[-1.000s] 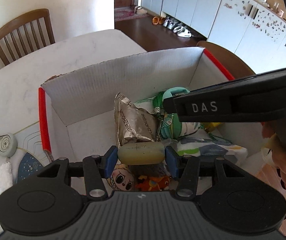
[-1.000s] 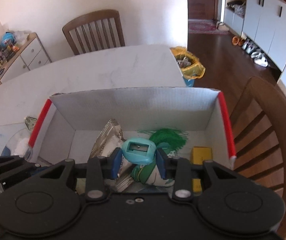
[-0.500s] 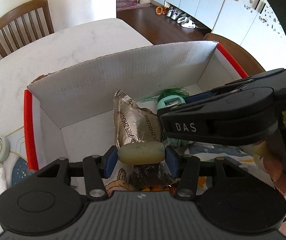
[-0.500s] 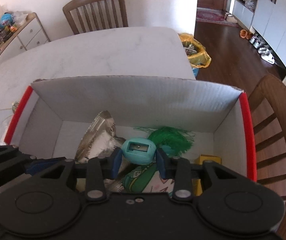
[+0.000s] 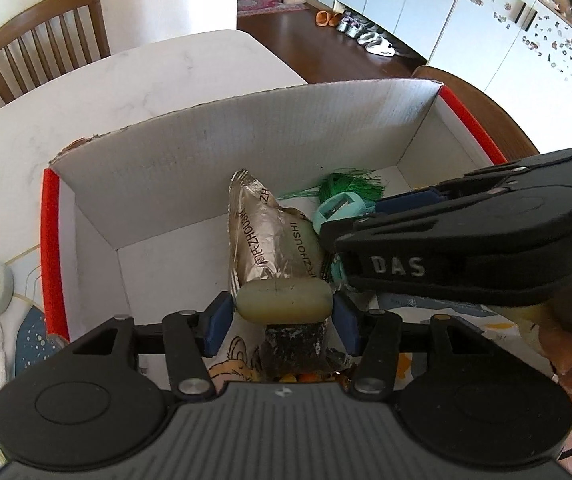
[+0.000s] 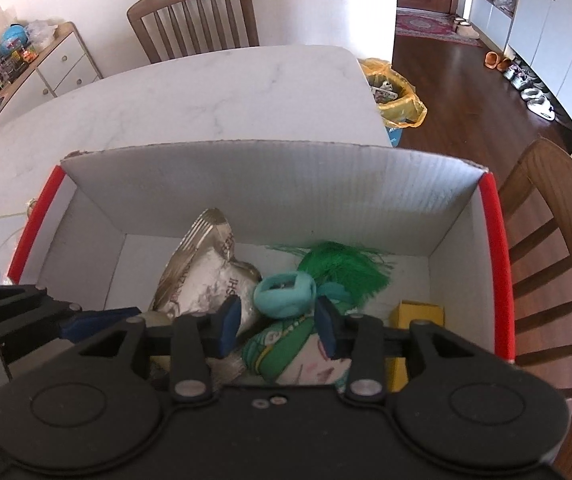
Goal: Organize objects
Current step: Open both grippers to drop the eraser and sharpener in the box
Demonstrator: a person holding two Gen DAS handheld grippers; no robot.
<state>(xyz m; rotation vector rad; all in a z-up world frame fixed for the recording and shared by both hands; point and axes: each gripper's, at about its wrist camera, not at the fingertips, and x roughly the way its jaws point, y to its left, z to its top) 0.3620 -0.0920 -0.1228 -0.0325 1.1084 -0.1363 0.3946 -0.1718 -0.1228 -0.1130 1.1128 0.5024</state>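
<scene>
Left gripper (image 5: 282, 316) jaws are opening around the pale eraser (image 5: 284, 303), its long axis lying crosswise between the pads, over the cardboard box (image 5: 246, 148). Beyond, right gripper (image 6: 278, 322) jaws are opening too; the teal sharpener (image 6: 285, 289) is dropping clear between them, above the green tassel (image 6: 341, 266).

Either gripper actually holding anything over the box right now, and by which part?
Both jaws are opening: left gripper frames the pale eraser's ends; teal sharpener looks freed from the right gripper.
</scene>
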